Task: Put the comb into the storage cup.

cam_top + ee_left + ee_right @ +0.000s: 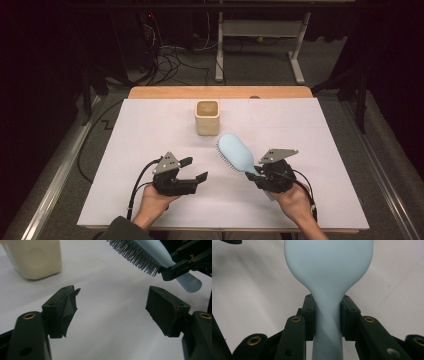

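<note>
Worktop [150,150], white and wide, spread under everything. Cup [207,117] next in size, cream, squarish, upright near the far middle, mouth open upward; seen too at the upper left of the left gripper view [35,258]. Brush [237,153] after that, pale blue, raised off the worktop just in front and to the right of the cup, head pointing toward it, bristles turned down and to the left [136,255]. Right tongs [256,176] clamped on the brush neck, one pad on each side of the narrow part below the head [327,315]. Left tongs [192,169] spread wide apart, empty, hovering low over bare worktop to the left of the brush [112,307].

Likely step: carrying the brush to the cup and standing it inside (a judgement from the layout, nothing more). To do that well:

- Keep the squeeze firm on the neck; smooth plastic, prone to twisting.
- Lift higher than the rim before crossing over.
- Turn the brush upright, handle end down if the grip allows, otherwise head first.
- Centre over the mouth, lower slowly, avoid nudging the wall (light cup, easily tipped).
- Bring the left tongs beside the cup to steady it.
- Let go only once settled.
</note>
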The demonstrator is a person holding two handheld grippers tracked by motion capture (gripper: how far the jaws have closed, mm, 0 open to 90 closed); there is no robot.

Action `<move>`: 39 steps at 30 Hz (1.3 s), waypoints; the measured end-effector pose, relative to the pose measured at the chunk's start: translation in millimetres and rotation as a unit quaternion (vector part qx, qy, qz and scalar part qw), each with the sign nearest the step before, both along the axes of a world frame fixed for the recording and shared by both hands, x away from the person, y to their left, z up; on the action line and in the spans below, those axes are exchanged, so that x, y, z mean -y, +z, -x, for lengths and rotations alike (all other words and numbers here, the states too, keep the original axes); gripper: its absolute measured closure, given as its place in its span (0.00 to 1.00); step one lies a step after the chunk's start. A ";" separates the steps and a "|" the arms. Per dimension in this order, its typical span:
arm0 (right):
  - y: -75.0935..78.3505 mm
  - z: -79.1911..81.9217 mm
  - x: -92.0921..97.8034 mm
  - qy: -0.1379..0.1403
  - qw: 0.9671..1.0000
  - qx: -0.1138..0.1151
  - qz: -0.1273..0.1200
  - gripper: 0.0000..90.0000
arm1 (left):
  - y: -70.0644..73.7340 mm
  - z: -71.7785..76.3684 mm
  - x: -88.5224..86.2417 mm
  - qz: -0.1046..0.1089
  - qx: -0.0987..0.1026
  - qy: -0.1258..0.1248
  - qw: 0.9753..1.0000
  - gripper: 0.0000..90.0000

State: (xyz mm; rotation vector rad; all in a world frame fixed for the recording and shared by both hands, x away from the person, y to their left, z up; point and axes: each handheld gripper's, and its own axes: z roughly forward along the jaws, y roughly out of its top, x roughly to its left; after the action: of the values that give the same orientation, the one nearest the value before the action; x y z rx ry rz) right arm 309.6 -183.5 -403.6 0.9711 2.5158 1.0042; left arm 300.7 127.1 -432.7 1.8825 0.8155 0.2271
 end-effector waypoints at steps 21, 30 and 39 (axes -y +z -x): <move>-2.6 1.3 -16.1 0.017 1.000 0.011 0.011 0.78 | 2.3 -12.8 36.5 0.004 -0.020 -0.036 0.999 0.20; -3.3 2.8 -21.8 0.023 1.000 0.014 0.014 0.78 | 4.6 -16.2 45.6 0.017 -0.026 -0.037 0.999 0.20; -3.6 4.4 -27.5 0.032 0.999 0.021 0.012 0.78 | 4.3 -19.1 51.3 0.029 -0.038 -0.036 0.998 0.19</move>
State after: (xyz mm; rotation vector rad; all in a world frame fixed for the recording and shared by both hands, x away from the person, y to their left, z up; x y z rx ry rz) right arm 305.2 -156.0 -407.2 0.8581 2.5323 0.9993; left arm 319.8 75.7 -428.4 1.8723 0.7952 0.0870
